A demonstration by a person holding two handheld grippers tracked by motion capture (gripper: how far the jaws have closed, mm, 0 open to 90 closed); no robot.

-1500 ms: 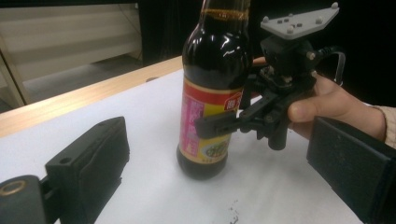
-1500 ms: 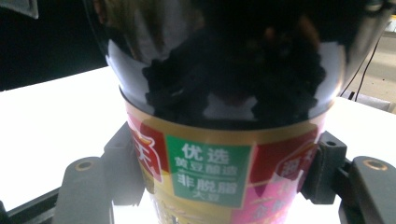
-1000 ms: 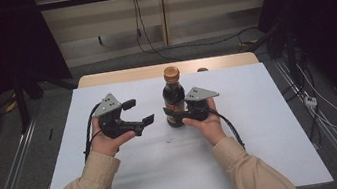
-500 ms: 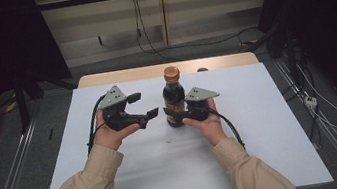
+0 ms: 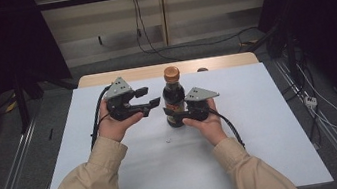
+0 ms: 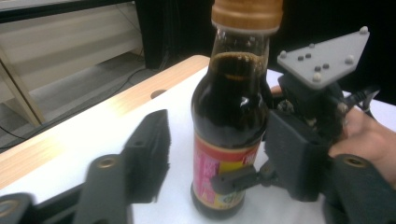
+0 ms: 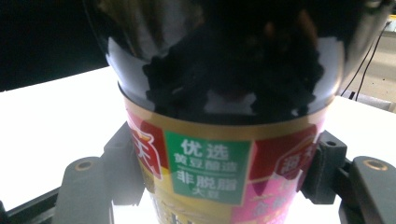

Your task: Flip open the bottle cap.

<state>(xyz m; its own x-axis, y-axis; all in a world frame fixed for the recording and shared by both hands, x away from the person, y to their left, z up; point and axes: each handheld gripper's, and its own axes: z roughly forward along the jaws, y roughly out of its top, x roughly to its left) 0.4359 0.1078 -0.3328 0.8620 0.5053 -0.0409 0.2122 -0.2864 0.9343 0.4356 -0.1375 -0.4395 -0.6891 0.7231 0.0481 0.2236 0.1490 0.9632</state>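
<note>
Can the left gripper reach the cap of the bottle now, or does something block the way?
Probably yes. The left gripper is open and raised beside the bottle, and nothing lies between it and the cap. The right gripper clamps the bottle low, at the label, leaving the cap free.

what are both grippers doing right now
Left gripper: open, holding nothing, beside the bottle.
Right gripper: closed on the bottle's lower body, which stands upright on the table.
</note>
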